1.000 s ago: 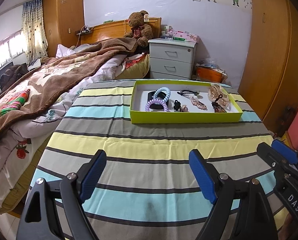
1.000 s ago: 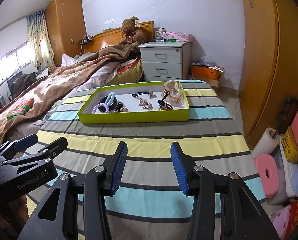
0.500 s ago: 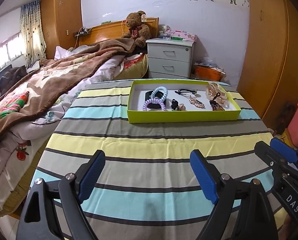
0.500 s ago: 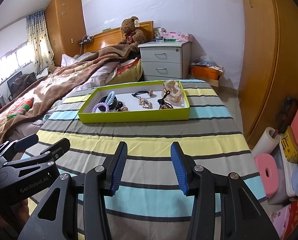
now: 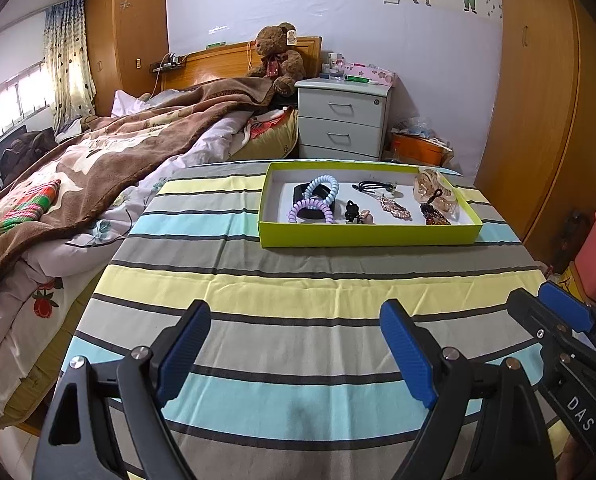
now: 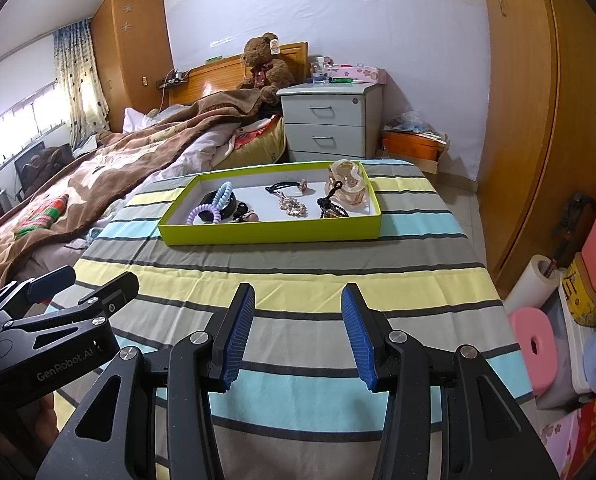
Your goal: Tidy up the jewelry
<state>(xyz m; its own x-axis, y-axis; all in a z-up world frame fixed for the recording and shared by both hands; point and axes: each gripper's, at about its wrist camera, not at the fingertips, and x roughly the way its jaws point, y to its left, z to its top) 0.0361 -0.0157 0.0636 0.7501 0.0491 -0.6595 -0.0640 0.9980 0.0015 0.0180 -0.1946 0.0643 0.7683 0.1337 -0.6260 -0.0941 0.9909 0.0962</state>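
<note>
A lime-green tray stands on the striped tablecloth at the far end of the table. In it lie a purple coil hair tie, a blue coil tie, a black hair tie, a glittery clip and a pale claw clip. My left gripper is open and empty over the near part of the cloth. My right gripper is open and empty, to the right of the left one.
A bed with a brown blanket runs along the left. A grey nightstand stands behind the table. A wooden wardrobe is on the right. A pink stool and boxes sit on the floor at right.
Both grippers have shifted very slightly; the view of the tray has barely changed. Both stay open and empty.
</note>
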